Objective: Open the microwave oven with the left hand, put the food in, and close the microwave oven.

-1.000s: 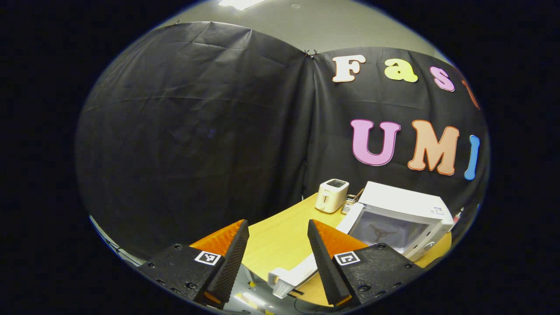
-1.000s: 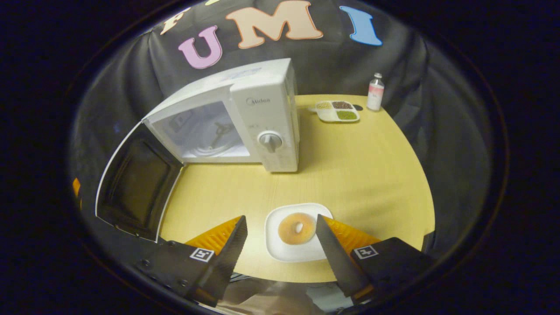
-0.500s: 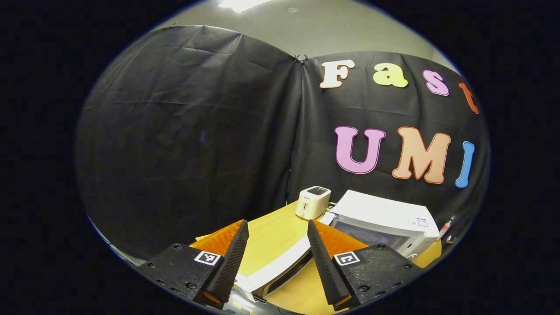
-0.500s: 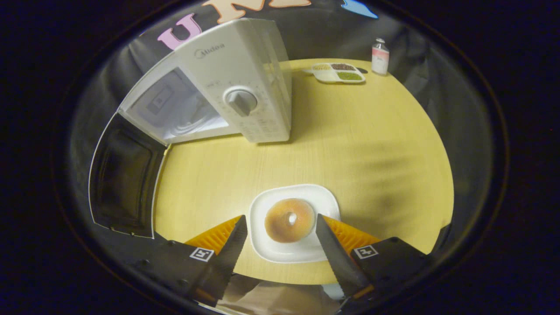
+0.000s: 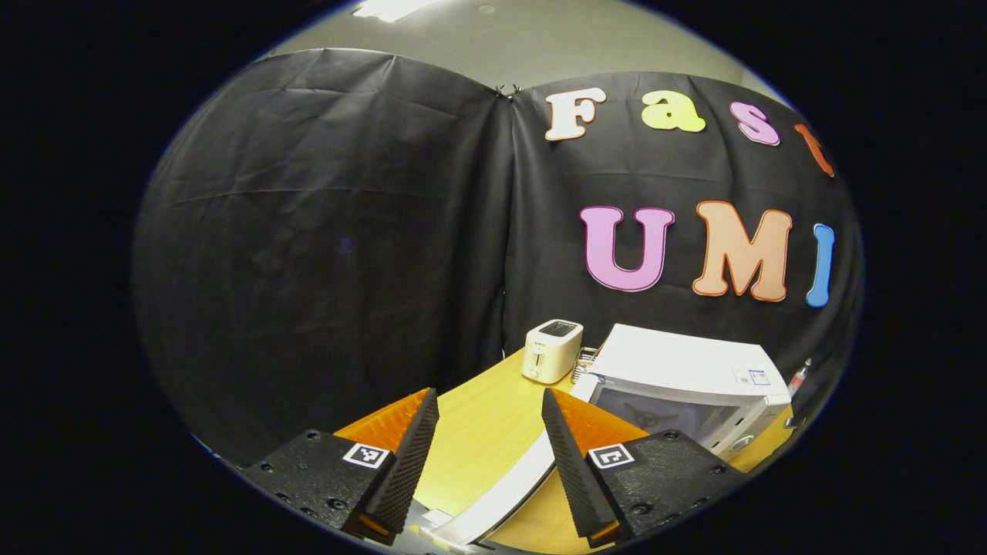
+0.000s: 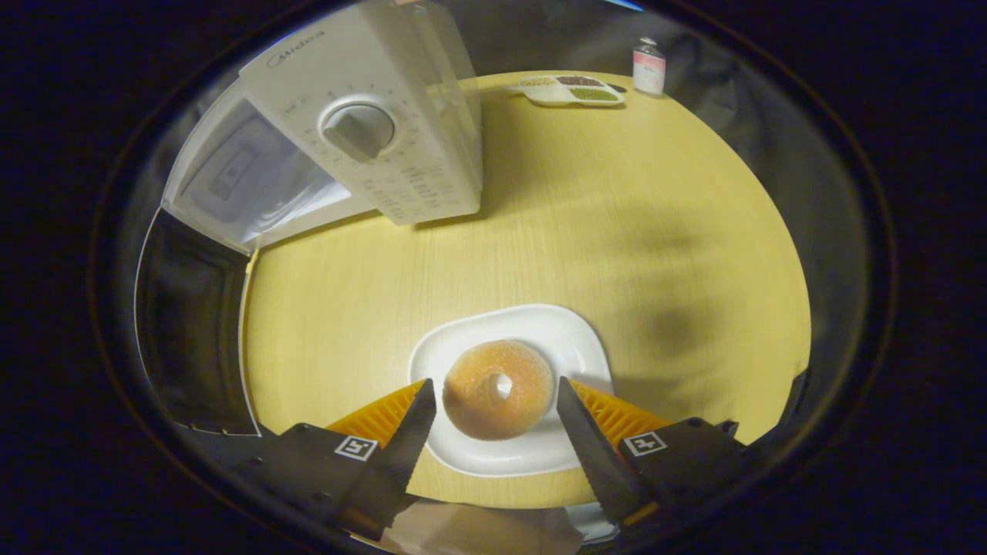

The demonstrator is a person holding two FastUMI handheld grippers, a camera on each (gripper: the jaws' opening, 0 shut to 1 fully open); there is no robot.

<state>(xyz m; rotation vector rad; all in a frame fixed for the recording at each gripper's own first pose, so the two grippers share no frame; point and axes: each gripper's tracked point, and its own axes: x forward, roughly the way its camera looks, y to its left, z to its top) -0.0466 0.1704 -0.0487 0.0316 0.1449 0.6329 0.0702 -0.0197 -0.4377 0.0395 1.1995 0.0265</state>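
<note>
Right gripper view is showing the right gripper (image 6: 493, 408) hovering, fingers spread, over the doughnut (image 6: 497, 388) on its plate (image 6: 574, 339), not touching. Microwave (image 6: 385, 139) door (image 6: 193, 324) is standing open; left gripper (image 5: 490, 428) is idling, fingers spread. Pickup is probably underway; next comes lowering and pinching.

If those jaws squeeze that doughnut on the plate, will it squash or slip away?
The doughnut looks soft and sugar-dusted, so it would probably dent under a firm squeeze and grip rather than slip. It lies flat, so rolling seems unlikely. The smooth white plate beneath it might slide on the table if nudged.
</note>
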